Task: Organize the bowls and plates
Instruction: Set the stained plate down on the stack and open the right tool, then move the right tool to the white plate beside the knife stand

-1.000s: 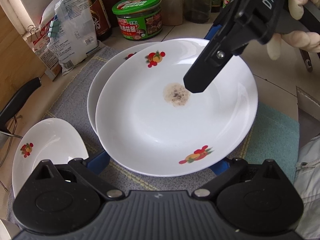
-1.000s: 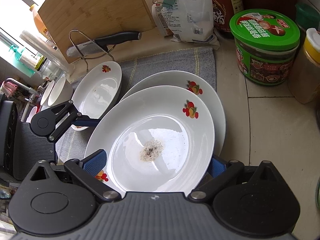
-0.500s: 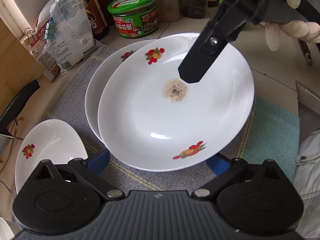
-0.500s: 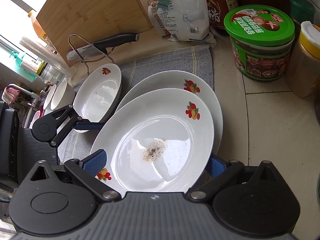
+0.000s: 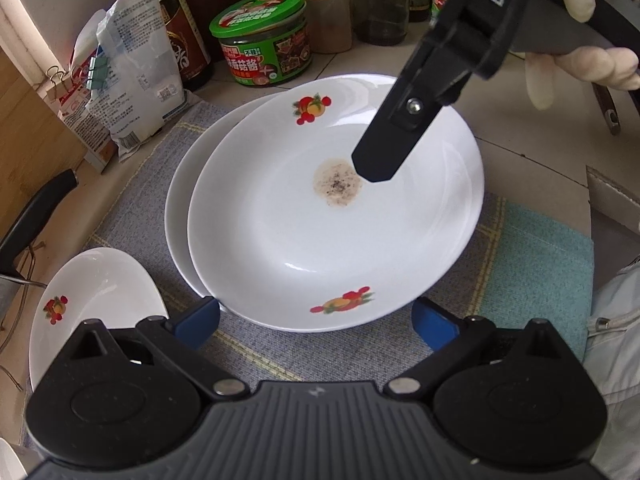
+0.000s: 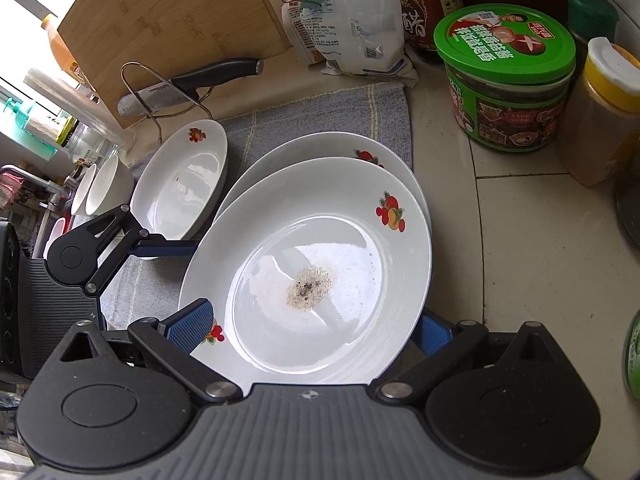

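Observation:
A white fruit-print plate with a brown stain [image 5: 332,216] lies on a second large plate [image 5: 188,184] on a grey mat. It also shows in the right wrist view [image 6: 320,264]. My right gripper [image 6: 316,326] is open, its blue pads on either side of the stained plate's near rim. My left gripper [image 5: 316,322] is open and empty just short of the plate's rim. A smaller fruit-print plate [image 5: 96,300] lies left of it, also seen in the right wrist view [image 6: 184,180]. Two white bowls [image 6: 100,188] stand at the far left.
A green-lidded jar [image 6: 504,76], a yellow-capped spice jar [image 6: 600,108], bottles and a clipped bag [image 6: 352,12] line the back. A knife on a wire rack [image 6: 192,84] leans by a bamboo board [image 6: 168,20]. A teal cloth [image 5: 536,268] lies at the right.
My left gripper has drawn back from the stained plate, whose rim now lies clear of the pads. The right gripper has stayed around the plate, shifting only slightly.

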Available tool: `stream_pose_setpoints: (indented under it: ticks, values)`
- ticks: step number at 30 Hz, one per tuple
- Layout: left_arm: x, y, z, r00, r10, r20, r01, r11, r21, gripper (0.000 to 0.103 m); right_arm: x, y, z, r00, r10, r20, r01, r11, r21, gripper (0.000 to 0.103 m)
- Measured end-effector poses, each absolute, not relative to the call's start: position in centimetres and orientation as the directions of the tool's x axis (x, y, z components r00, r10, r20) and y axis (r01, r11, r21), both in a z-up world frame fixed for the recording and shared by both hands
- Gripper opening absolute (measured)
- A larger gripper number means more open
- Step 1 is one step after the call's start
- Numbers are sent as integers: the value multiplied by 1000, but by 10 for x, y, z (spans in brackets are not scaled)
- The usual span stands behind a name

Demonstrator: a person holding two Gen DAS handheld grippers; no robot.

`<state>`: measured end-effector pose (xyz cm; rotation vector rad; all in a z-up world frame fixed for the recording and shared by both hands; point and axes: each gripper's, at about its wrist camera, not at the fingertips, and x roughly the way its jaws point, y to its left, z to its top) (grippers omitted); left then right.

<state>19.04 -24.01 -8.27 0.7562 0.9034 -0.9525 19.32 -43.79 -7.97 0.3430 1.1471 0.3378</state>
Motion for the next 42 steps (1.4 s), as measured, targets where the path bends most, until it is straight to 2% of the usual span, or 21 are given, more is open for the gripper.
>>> stream_pose_setpoints:
  ticks: [12, 21, 26, 32, 42]
  values:
    - [187, -235, -80, 317, -404, -858, 878, 468, 104, 102, 186, -429, -79, 414, 368, -833, -91, 927, 364, 103]
    - [171, -204, -61, 464, -490, -738, 762, 646, 50, 102, 167, -418, -67, 579, 247, -777, -110, 968, 226, 103]
    - [164, -173, -50, 567, -471, -675, 664, 747, 37, 102, 161, -393, -62, 629, 155, -762, -111, 988, 110, 103]
    - [169, -118, -49, 646, -426, -633, 563, 826, 19, 102, 156, -352, -59, 645, 128, -753, -106, 991, 78, 103]
    - [175, -43, -60, 689, -393, -609, 539, 840, 68, 102, 142, -273, -57, 678, 50, -733, -46, 999, 25, 103]
